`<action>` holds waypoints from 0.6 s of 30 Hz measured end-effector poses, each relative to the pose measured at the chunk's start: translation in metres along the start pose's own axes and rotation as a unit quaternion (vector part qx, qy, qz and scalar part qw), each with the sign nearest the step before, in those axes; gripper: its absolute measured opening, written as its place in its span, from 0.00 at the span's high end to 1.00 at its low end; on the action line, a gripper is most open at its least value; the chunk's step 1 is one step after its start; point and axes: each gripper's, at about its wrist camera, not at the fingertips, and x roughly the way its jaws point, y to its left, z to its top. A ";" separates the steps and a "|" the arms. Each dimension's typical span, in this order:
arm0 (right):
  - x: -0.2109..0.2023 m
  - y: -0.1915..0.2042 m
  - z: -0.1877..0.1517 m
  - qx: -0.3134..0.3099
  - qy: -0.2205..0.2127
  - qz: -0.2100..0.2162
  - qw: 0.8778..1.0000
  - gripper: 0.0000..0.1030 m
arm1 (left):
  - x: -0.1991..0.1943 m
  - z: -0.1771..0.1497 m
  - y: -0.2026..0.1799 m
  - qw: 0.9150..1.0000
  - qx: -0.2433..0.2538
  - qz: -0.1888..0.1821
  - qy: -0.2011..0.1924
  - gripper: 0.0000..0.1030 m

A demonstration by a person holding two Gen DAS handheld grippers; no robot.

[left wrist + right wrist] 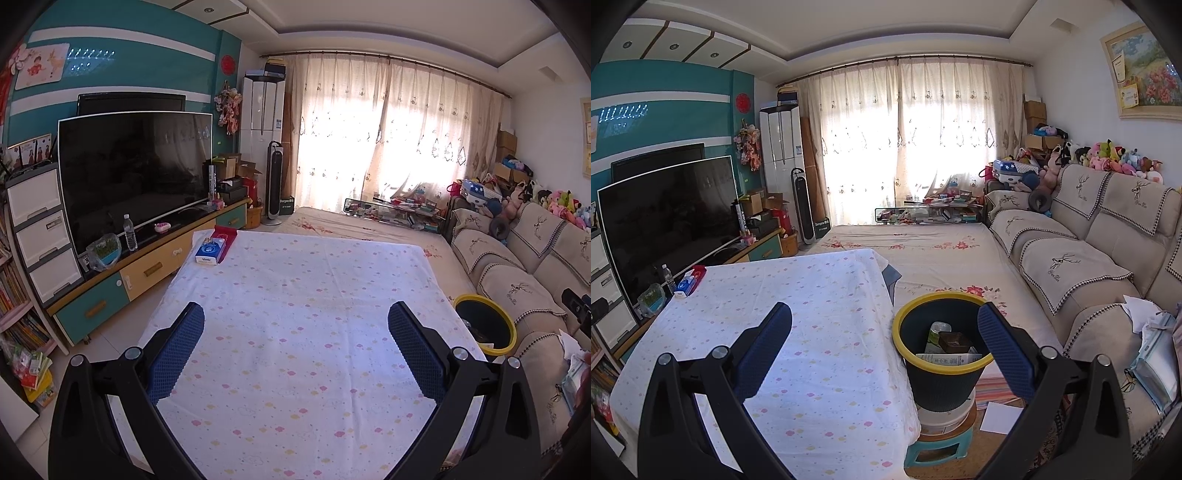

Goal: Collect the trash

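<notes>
Trash is seen already gathered in the yellow-rimmed bin (pixel 942 343), lower centre of the right wrist view, perched on a stacked stool (pixel 938 446) beside the clothed table (pixel 812 332). Both the left gripper (pixel 295 332) and right gripper (pixel 884 332) are held with jaws apart, empty. The bin could be toppled if its rim were nudged.

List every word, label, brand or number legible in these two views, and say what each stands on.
"Vinda": on the blue tissue pack at the table's far corner.
"Deegee": on the dark box beside the tower fan; uncertain, small.
Print on the flattened carton in the trash bin: Chinese characters, too blurred to read.
Drawer unit label, water bottle label, framed certificates: unreadable.
</notes>
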 end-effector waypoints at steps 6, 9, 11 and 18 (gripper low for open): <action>0.000 0.000 0.000 0.000 0.001 0.000 1.000 0.07 | 0.002 0.002 0.000 1.000 0.001 -0.001 0.002 0.05; 0.000 0.001 0.000 0.001 0.000 0.000 1.000 0.07 | 0.002 0.002 0.000 1.000 0.001 -0.001 0.002 0.05; 0.000 0.000 0.000 0.001 0.001 0.000 1.000 0.07 | 0.002 0.001 0.000 1.000 0.001 -0.001 0.003 0.05; 0.002 0.001 -0.002 0.001 0.003 0.001 1.000 0.07 | 0.006 -0.001 -0.002 1.000 0.003 -0.001 0.007 0.05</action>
